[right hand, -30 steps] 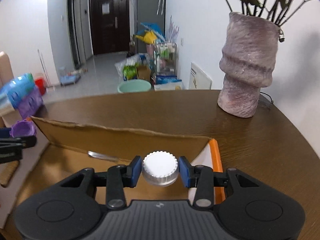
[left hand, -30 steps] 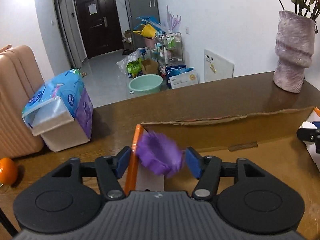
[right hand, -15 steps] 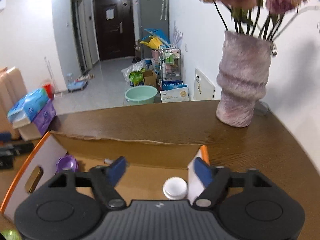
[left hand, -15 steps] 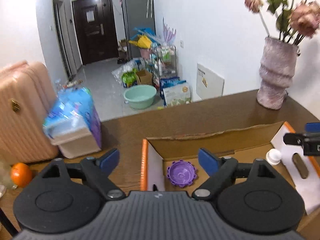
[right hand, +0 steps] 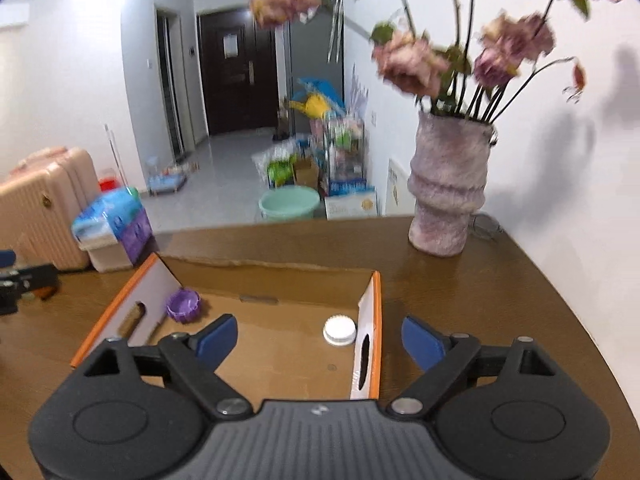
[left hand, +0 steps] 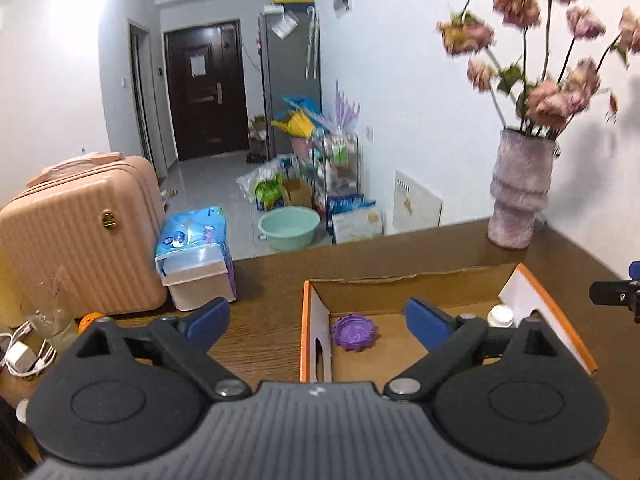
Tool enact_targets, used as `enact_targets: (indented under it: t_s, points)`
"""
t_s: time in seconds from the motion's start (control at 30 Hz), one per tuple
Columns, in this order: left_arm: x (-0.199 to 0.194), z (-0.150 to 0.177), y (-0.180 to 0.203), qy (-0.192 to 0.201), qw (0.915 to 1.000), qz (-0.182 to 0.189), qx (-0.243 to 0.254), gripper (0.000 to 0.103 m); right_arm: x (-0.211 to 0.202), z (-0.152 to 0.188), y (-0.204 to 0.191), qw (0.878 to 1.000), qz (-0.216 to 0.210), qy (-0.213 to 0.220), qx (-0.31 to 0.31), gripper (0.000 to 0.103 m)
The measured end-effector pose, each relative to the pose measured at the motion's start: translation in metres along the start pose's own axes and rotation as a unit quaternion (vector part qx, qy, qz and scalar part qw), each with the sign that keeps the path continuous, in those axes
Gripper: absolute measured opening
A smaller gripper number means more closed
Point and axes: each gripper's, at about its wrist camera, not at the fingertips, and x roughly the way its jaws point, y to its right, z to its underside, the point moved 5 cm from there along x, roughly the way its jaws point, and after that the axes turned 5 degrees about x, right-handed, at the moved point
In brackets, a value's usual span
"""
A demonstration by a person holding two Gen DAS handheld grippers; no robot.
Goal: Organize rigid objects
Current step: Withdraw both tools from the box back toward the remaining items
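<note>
An orange-edged cardboard box (left hand: 306,320) (right hand: 375,320) lies open on the brown table. A purple ridged cap (left hand: 355,331) (right hand: 183,305) lies inside at its left end. A white ridged cap (right hand: 339,330) lies inside at its right end; in the left wrist view (left hand: 500,315) it is partly hidden. My left gripper (left hand: 318,322) is open and empty, raised above the box's left end. My right gripper (right hand: 319,340) is open and empty, raised above the box's right end.
A pink vase (left hand: 520,196) (right hand: 450,188) with dried flowers stands at the table's far right corner. A tissue pack (left hand: 196,256) and a pink suitcase (left hand: 80,236) are at the left. An orange (left hand: 89,319), a charger with cables (left hand: 22,354) and a glass (left hand: 50,320) lie at the near left.
Both grippers opened and let go of their caps, which now lie in the box. Both grippers have lifted up and back from the box.
</note>
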Motion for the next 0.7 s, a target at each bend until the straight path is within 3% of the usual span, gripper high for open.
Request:
enact_targets:
  t_s: [0.03, 0.27, 0.7]
  points:
    - [-0.008, 0.004, -0.001, 0.010, 0.9999, 0.001, -0.005, 0.103, -0.008, 0.003, -0.001, 1.000, 0.001, 0.016, -0.003, 0.102]
    - [-0.055, 0.029, 0.004, 0.096, 0.9953, -0.001, 0.003, 0.103, -0.066, 0.025, -0.006, 0.989, 0.013, 0.144, -0.021, 0.103]
    - [-0.110, 0.084, -0.006, 0.149, 0.9882, -0.011, -0.030, 0.103, -0.111, 0.079, -0.012, 0.980, 0.001, 0.199, 0.011, 0.103]
